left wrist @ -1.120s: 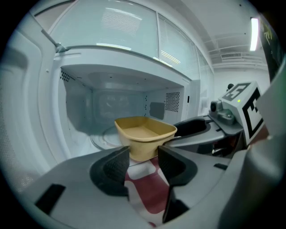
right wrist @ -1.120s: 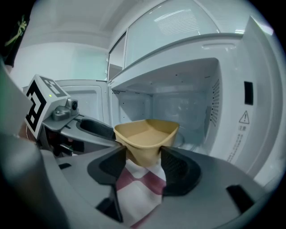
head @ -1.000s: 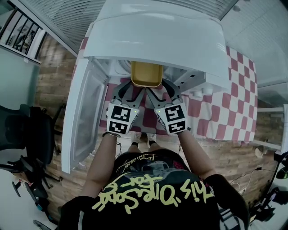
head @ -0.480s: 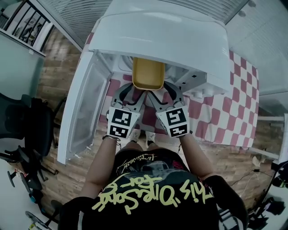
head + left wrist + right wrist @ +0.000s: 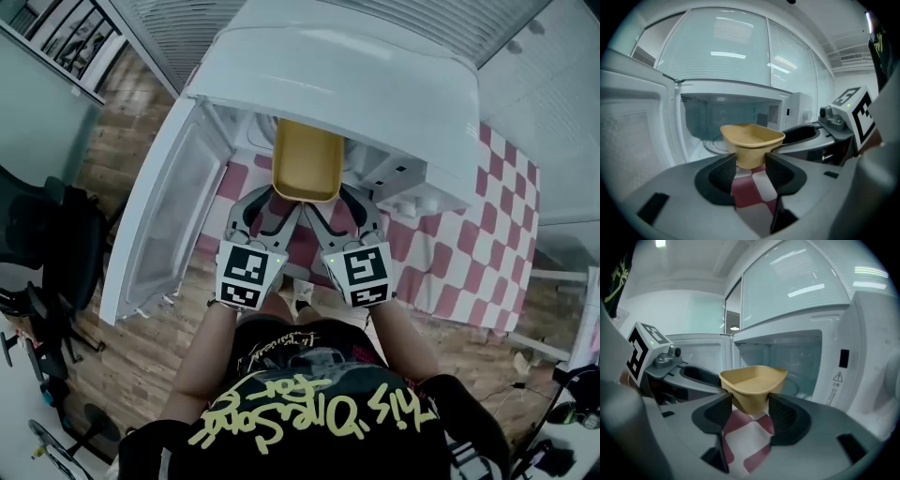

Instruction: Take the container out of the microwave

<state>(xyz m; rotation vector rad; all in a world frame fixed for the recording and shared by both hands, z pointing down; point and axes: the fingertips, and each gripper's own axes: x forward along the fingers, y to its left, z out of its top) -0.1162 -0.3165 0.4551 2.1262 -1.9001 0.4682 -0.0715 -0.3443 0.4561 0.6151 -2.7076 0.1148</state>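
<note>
Left gripper [image 5: 270, 206] and right gripper [image 5: 339, 206] each clamp 1 near corner of the empty container [image 5: 305, 159], judged light, stiff, smooth-walled; best held under the rim.

The right tongs [image 5: 749, 405] clamp both dark pads on the near corner of a yellow container [image 5: 753, 379], held before the open white microwave [image 5: 865, 343]. A red-and-white checked cloth [image 5: 751, 442] lies below. The left tongs [image 5: 708, 378], with their marker cube [image 5: 644, 350], reach the container's far side. A warning label [image 5: 837, 377] marks the microwave's front.
</note>
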